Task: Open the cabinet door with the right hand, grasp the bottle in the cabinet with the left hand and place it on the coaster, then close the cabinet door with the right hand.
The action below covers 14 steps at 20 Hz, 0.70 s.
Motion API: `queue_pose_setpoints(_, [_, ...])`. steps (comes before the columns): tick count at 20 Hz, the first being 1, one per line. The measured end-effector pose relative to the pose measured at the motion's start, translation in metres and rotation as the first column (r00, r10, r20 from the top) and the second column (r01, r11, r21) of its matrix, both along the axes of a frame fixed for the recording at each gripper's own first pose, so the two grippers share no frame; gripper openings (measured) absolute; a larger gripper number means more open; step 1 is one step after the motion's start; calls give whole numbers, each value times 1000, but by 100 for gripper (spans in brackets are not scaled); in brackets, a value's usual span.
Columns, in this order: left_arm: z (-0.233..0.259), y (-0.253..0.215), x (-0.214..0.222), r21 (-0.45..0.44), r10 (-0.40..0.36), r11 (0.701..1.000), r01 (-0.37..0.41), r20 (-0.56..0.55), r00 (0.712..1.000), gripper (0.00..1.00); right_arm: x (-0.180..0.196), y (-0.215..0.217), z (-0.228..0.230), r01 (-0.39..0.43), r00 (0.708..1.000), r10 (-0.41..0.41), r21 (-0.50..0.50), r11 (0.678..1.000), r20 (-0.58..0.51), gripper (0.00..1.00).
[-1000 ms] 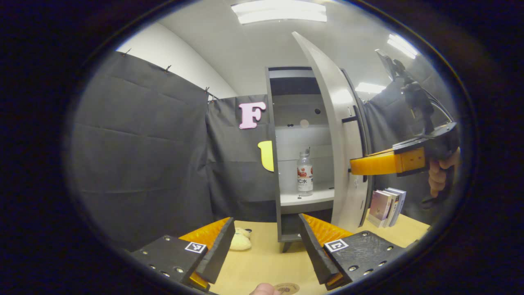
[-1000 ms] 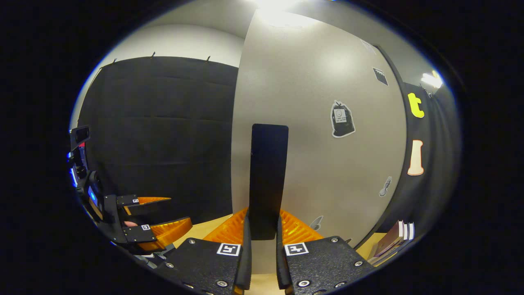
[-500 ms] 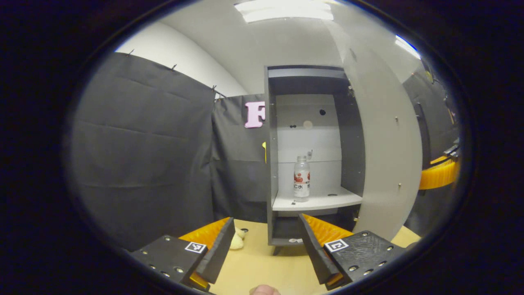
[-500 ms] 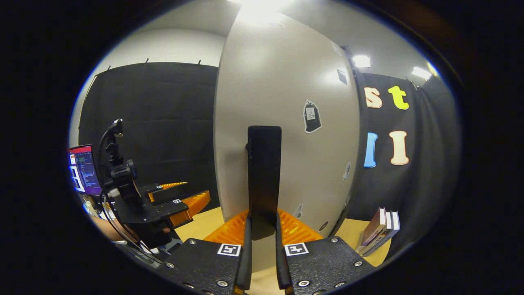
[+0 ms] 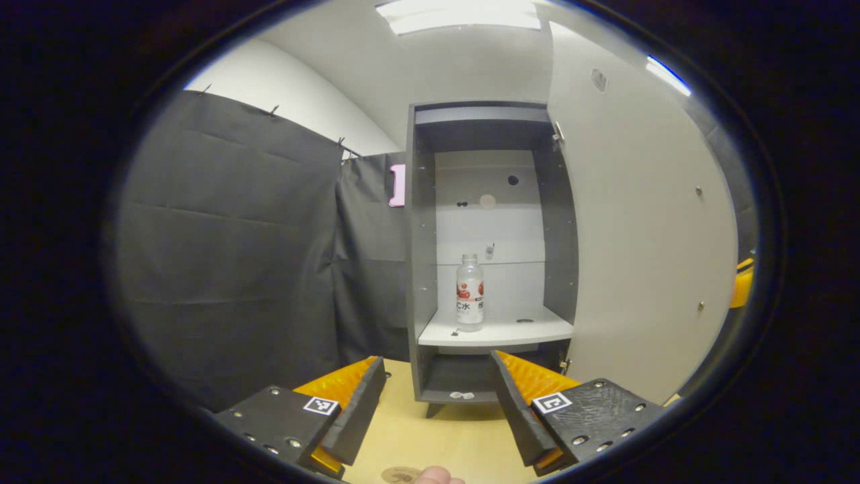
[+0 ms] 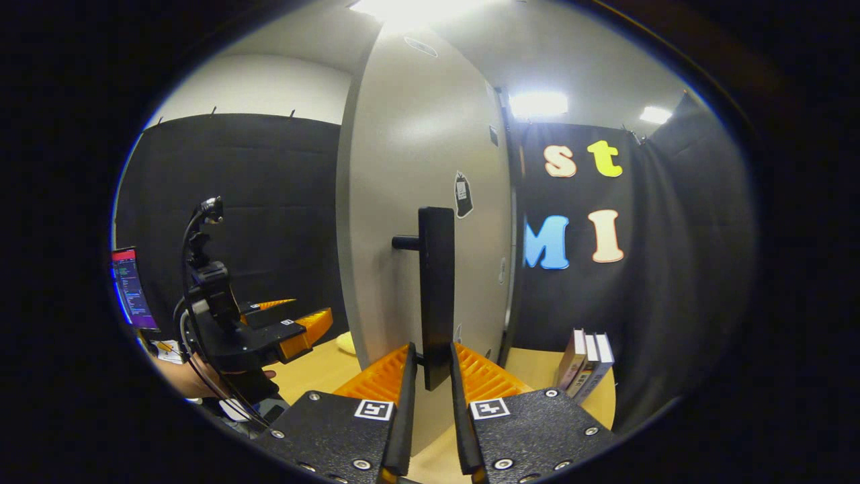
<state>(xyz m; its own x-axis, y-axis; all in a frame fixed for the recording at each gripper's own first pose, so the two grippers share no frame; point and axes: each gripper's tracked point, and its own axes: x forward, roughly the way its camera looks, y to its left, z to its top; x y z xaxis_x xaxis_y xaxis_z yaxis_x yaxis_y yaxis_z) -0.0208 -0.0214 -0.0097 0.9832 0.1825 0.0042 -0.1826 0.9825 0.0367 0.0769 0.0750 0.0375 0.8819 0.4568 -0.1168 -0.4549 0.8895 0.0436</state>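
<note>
Right gripper (image 6: 430, 376) jaws clenched on door handle (image 6: 437, 296); left gripper (image 5: 437, 403) jaws released, bottle (image 5: 469, 292) at 12 o'clock inside cabinet (image 5: 420, 269).

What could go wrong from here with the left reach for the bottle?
1. The bottle stands near the shelf's front edge; a nudge from the open left gripper could topple it.
2. The right gripper grips the door handle; if it slips, the door could swing into the reach.
</note>
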Motion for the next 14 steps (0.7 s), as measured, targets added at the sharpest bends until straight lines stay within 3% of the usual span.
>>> queue_pose_setpoints(1, [4, -2, 3, 9, 4, 1000, -4, 12, 1000, 92, 0, -8, 1, 38, 999, -38, -4, 999, 12, 28])
queue_pose_setpoints(2, [5, -4, 9, 24, 2, 1000, -2, 14, 1000, 88, -3, -11, -1, 71, 997, -72, 4, 997, 12, 28])
queue_pose_setpoints(5, [-8, -14, 50, 64, -44, 997, 45, -26, 999, 89, -6, -13, 1, 147, 989, -145, 68, 987, -34, 27])
queue_pose_setpoints(8, [-16, -16, 97, 63, -86, 994, 88, -31, 996, 92, -7, -22, -1, 213, 976, -209, 70, 975, -54, 25])
queue_pose_setpoints(9, [-18, -13, 116, 64, -100, 993, 101, -23, 995, 89, -7, -26, 1, 231, 973, -229, 65, 971, -36, 33])
queue_pose_setpoints(10, [-17, -12, 136, 64, -118, 991, 118, -2, 993, 89, -6, -33, 4, 251, 968, -251, 56, 966, -15, 28])
queue_pose_setpoints(13, [-20, -4, 195, 67, -135, 989, 135, 10, 991, 89, -1, -41, 12, 300, 953, -303, 71, 951, 32, 51])
queue_pose_setpoints(14, [-20, -3, 214, 55, -145, 988, 144, 16, 989, 89, 1, -46, 12, 329, 943, -332, 61, 942, 40, 53])
